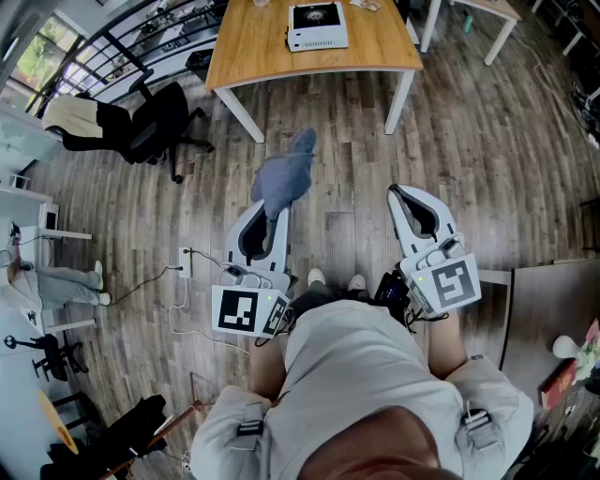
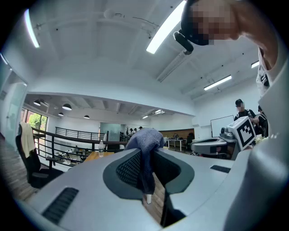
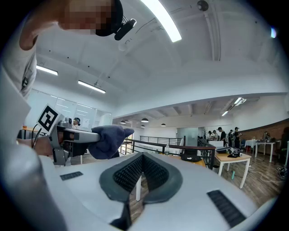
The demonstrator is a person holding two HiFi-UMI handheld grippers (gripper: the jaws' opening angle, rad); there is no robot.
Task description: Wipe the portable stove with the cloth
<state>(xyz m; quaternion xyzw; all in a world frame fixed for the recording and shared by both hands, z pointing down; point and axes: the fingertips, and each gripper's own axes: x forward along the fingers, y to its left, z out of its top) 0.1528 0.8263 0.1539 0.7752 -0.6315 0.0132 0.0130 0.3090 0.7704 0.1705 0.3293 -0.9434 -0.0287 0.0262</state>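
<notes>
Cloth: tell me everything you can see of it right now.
The cloth is blue-grey, soft and towel-like, and bunched rather than spread. The jaws of the left gripper are shut on one end, so the rest sticks out past their tips as a crumpled lump above the wood floor. Nothing else touches it. It is short of the table.

Grey left gripper (image 1: pixel 268 210), right gripper (image 1: pixel 401 193); black-padded fingers (image 3: pixel 128 173); pale shirt (image 1: pixel 356 366).

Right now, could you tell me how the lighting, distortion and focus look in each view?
Head view: even, soft light, edges bent by the wide angle, portable stove small but clear. Left gripper view: strong fisheye with dark corners, ceiling strip light blown out, cloth in fair focus. Right gripper view: same fisheye and dark corners, ceiling lamp glaring.
</notes>
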